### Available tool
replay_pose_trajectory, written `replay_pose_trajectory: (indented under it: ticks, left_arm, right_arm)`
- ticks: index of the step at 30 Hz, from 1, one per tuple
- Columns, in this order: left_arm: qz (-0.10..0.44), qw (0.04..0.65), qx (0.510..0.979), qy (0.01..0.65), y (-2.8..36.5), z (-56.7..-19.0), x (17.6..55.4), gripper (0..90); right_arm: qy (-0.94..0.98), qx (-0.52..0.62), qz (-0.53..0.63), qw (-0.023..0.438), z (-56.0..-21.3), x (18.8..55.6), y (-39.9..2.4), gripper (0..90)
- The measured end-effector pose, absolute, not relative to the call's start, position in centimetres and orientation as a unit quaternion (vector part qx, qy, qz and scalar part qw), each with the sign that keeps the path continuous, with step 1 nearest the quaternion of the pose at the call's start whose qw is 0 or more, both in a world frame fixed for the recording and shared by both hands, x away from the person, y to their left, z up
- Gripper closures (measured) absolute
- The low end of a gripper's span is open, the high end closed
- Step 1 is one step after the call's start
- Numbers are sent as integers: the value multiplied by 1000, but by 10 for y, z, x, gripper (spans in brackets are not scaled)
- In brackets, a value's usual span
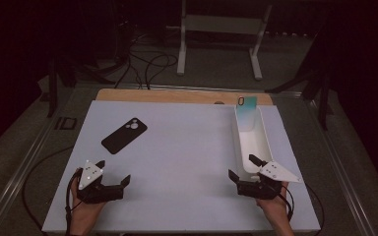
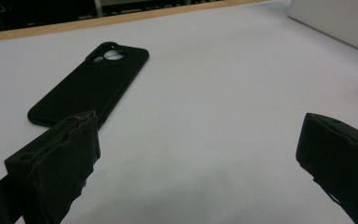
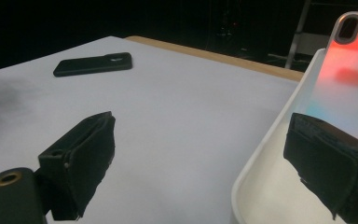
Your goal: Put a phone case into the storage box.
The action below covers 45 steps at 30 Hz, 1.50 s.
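White table (image 1: 187, 162): black phone case (image 1: 123, 135) lies ahead of wide-open left gripper (image 1: 112, 173).

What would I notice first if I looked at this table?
Probably the black phone case lying flat on the white table, towards the far left. Next, the long white tray on the right, with a colourful phone case leaning at its far end. Near the front edge, the left gripper and right gripper are both open and holding nothing.
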<state>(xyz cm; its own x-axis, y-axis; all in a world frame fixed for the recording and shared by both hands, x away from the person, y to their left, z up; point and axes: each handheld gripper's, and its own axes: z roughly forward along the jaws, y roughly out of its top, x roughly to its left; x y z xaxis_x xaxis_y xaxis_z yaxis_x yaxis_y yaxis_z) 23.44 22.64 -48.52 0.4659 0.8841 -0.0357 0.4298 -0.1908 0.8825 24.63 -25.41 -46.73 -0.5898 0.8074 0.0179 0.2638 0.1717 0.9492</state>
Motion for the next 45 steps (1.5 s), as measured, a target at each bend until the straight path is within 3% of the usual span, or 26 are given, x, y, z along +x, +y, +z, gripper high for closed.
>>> replay_pose_trajectory:
  ticks: [20,36,45]
  left_arm:
    - [259,445,738,438,231,-457,272,0]
    - [251,426,736,463,238,-453,321,5]
    - [249,413,735,476,238,-463,347,69]
  right_arm:
    - [714,378,530,256,-467,247,-256,88]
    - [713,381,530,256,-467,247,-258,88]
    - [710,384,533,254,-467,247,-259,88]
